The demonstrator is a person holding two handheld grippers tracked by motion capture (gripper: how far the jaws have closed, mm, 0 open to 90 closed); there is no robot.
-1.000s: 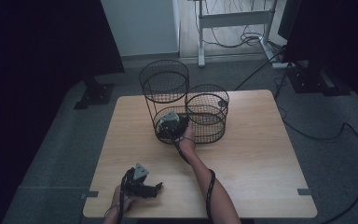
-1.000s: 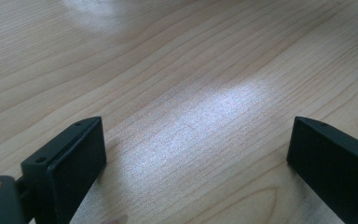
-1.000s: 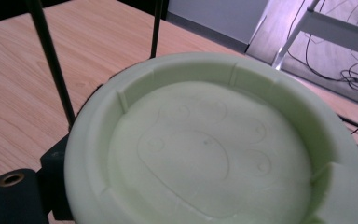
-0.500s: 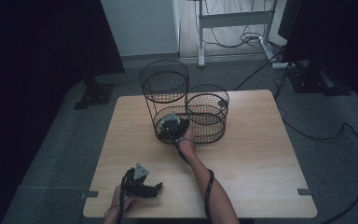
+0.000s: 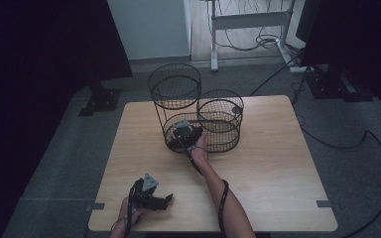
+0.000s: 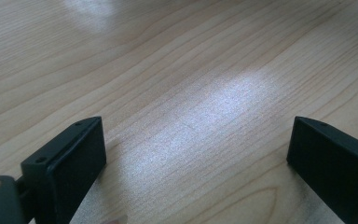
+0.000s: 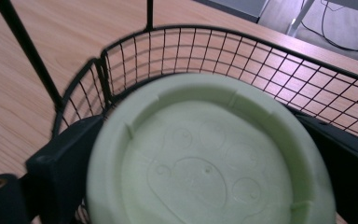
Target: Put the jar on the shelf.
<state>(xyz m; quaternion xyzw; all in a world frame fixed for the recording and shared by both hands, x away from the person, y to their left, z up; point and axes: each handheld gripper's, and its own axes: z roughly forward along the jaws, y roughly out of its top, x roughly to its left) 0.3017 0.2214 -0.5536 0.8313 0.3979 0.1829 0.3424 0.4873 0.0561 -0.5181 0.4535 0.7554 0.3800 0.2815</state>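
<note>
Lid (image 7: 209, 154), pale green and round, sits squarely between our right gripper's (image 7: 205, 154) jaws, clamped on both sides above the lowest basket of the black wire rack (image 5: 198, 116). Our left gripper (image 6: 196, 158) rests spread wide over bare wooden table (image 6: 177, 70), grasping nothing.
</note>
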